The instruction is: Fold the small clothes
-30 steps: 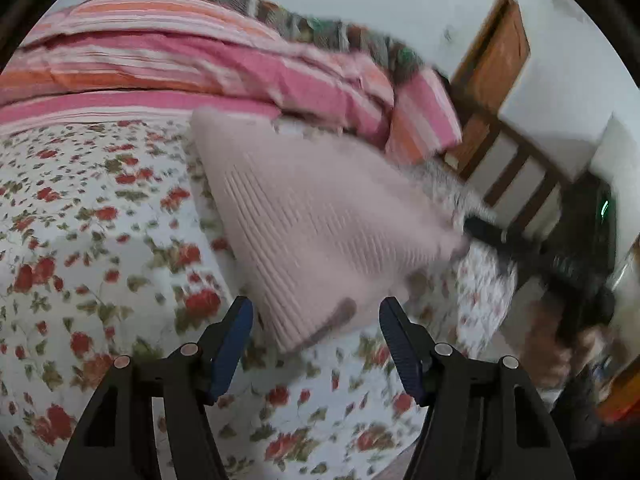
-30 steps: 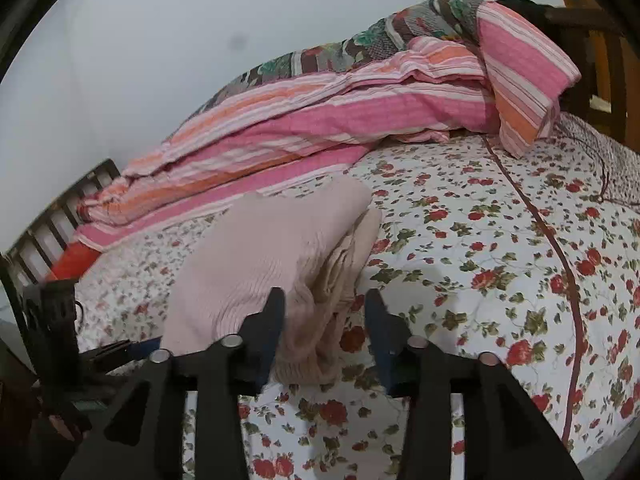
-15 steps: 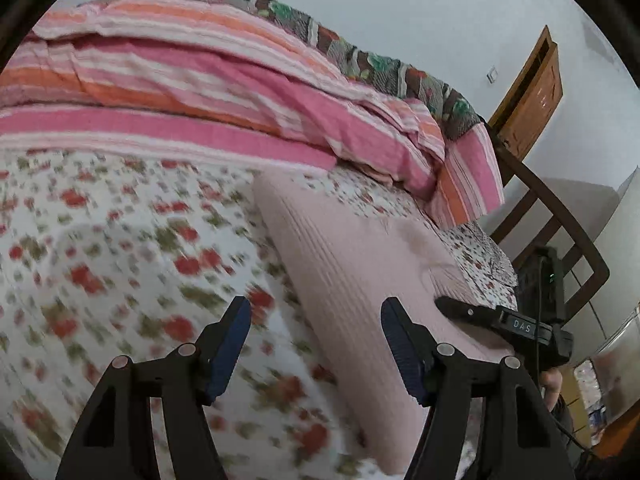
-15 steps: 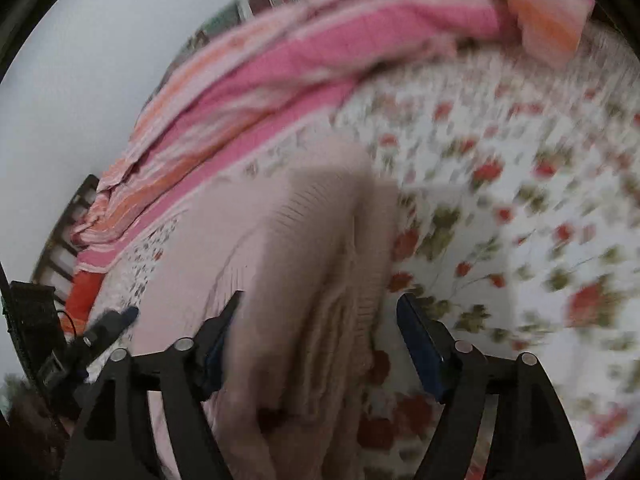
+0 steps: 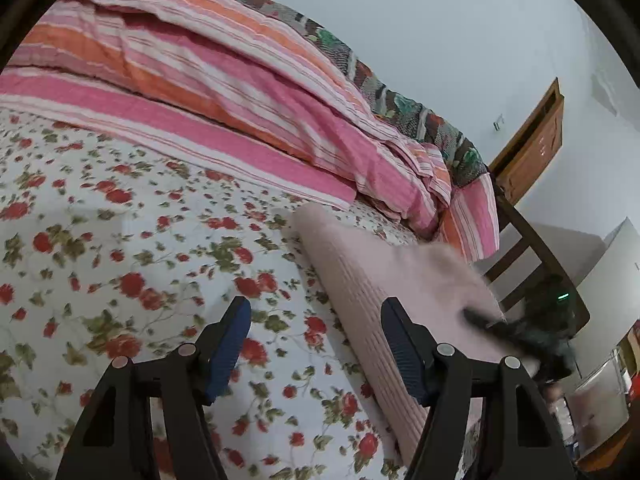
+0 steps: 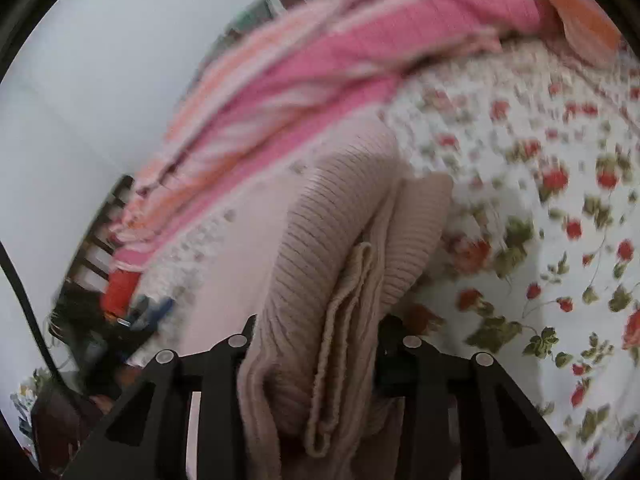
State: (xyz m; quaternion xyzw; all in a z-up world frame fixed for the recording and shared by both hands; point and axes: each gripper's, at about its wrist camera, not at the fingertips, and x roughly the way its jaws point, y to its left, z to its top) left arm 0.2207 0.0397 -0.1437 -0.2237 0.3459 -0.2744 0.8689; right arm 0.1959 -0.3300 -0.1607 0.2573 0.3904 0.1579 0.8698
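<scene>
Left gripper (image 5: 316, 344), black arms, blue ribbed fingers (image 5: 400, 352), silver screws

No legible text, label, brand, number or sign appears in either view. Left wrist view: the dark device (image 5: 554, 320) at the right edge carries a small green light, but no characters can be made out on it; it is blurred. The wooden door (image 5: 532, 148) bears small marks too small to read. Right wrist view: motion blur covers the scene, and no lettering can be seen on the ribbed pink garment (image 6: 320, 280) or on the floral bedsheet (image 6: 560, 240).
</scene>
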